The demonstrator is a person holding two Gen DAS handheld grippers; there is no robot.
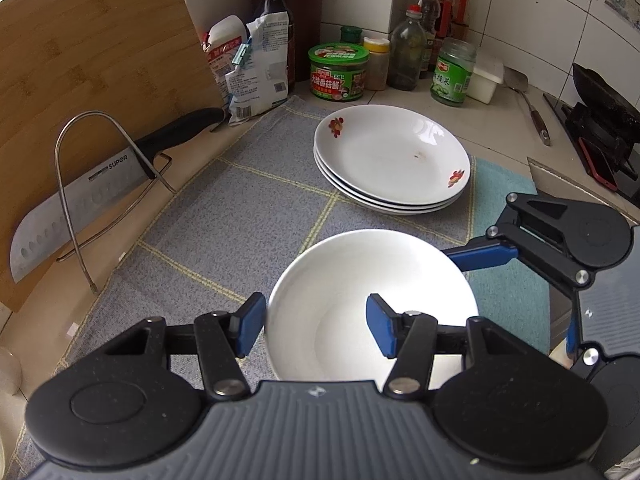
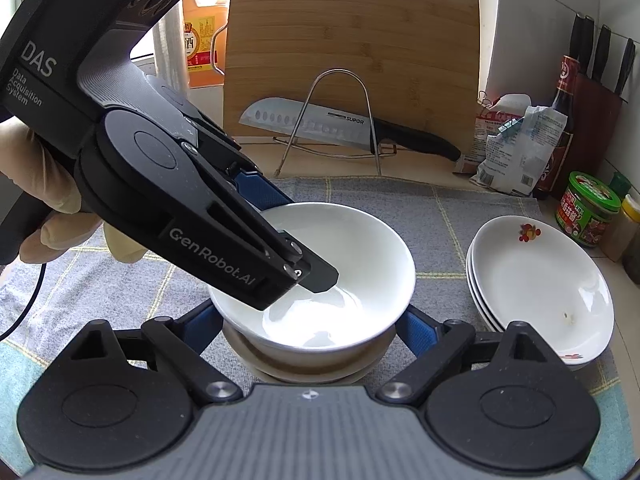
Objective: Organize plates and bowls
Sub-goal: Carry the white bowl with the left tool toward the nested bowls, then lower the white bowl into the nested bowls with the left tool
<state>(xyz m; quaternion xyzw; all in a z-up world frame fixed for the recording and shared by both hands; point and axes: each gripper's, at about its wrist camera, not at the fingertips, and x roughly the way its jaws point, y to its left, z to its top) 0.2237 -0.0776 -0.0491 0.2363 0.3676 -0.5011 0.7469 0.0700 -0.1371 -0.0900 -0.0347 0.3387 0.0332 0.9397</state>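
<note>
Bowl steadied over another on the table

Left tongs (image 2: pixel 316 276) pinch the near rim of the bowl (image 2: pixel 320 264); right tongs (image 2: pixel 310 326) gape, straddling it directly ahead, plates (image 2: pixel 540 280) beyond.

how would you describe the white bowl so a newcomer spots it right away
Start at the grey checked cloth spread on the counter in front of the bamboo cutting board. On it, beside the stack of plates, sits the white bowl, nested on another dish. Unlike the shallow, flower-printed plates, it is deep, plain white, and has the left gripper over its rim.
</note>
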